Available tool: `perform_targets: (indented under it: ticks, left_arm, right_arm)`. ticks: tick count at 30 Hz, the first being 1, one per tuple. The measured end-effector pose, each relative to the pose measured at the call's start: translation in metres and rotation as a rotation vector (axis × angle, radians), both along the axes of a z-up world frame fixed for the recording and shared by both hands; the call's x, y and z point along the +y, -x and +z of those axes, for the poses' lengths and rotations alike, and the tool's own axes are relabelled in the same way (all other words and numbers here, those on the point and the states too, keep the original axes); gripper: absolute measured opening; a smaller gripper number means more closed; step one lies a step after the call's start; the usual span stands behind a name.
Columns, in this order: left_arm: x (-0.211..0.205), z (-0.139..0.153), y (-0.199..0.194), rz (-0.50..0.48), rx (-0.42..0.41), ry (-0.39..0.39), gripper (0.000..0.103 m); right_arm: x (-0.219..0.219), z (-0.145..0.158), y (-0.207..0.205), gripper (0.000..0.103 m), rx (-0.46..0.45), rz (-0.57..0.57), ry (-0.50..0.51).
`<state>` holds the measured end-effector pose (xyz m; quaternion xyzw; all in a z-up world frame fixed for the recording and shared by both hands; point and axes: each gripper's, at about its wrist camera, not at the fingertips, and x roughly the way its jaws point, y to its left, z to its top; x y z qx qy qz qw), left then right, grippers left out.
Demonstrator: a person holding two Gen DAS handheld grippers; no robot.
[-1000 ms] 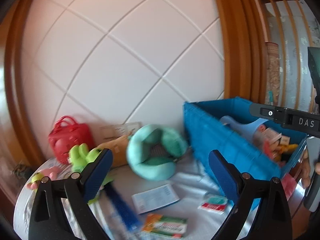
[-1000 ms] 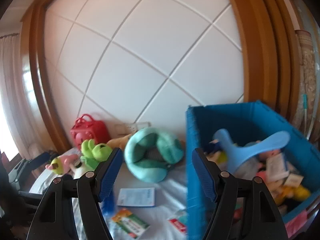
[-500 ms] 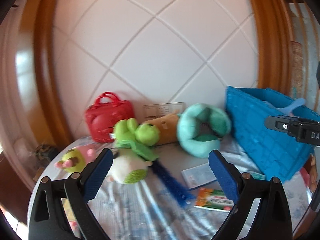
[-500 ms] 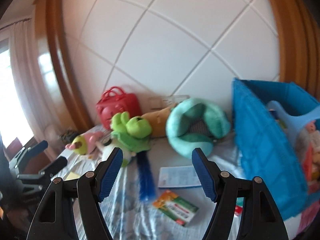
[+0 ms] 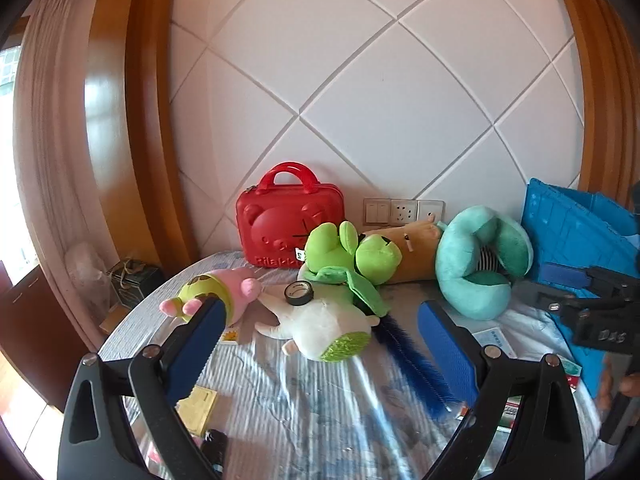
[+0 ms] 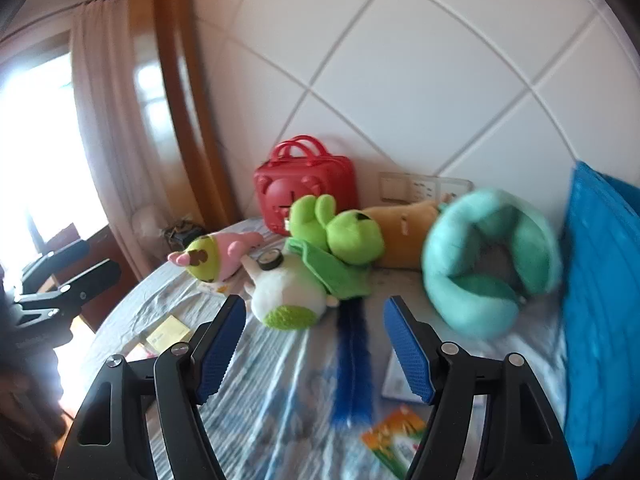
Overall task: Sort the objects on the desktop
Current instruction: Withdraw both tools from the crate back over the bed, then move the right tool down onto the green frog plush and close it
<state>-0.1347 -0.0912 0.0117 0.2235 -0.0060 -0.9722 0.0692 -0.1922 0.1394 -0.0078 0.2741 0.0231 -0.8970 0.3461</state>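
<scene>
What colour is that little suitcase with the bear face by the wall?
The suitcase is bright red, handle included; the left wrist view shows it sharpest.

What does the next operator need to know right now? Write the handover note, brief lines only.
Left gripper: open, holding nothing.
Right gripper: open, holding nothing.
Blue crate: at the table's right side.
Still loose on the table: red case, green plush, white plush with a tape roll on it, pink-and-yellow plush, teal neck pillow, blue feather, small packets and cards.
Done: cannot tell from here.
Left: all of the above.
</scene>
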Motion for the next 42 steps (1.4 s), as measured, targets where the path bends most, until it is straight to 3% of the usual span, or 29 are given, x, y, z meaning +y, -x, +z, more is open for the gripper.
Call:
perform_targets:
  ticks: [8,11,17,24,27,29,35,42]
  left_arm:
    - [-0.047,-0.011,0.036,-0.065,0.006,0.014,0.098]
    - [-0.063,-0.028,0.060,-0.085,-0.024,0.004,0.098]
    - [-0.085,-0.077,0.098,-0.097,-0.128,-0.034,0.098]
    - [-0.108,-0.118,0.105,-0.090,-0.199,-0.123,0.098]
    - [-0.117,-0.130,0.100,-0.081,-0.228,-0.120,0.098]
    - [-0.122,-0.132,0.096,-0.071,-0.229,-0.113,0.098]
    - [-0.129,-0.135,0.097,-0.063,-0.242,-0.138,0.098]
    - [-0.113,-0.136,0.105,-0.116,-0.250,-0.145,0.098]
  right_arm:
    - [-0.101,-0.048,0.050,0.073,-0.043,0.019,-0.076]
    - [-0.133,-0.068,0.072,0.073,-0.038,0.011,-0.116]
    - [-0.175,-0.115,0.132,0.072,-0.118,-0.010,-0.152]
    - [-0.203,-0.166,0.199,0.067,-0.186,-0.075,-0.210]
    - [-0.205,-0.184,0.218,0.053,-0.203,-0.113,-0.242]
    - [-0.203,-0.191,0.227,0.009,-0.228,-0.126,-0.239]
    - [-0.193,-0.189,0.233,0.006,-0.259,-0.155,-0.207]
    - [-0.178,-0.159,0.192,0.006,-0.239,-0.094,-0.150]
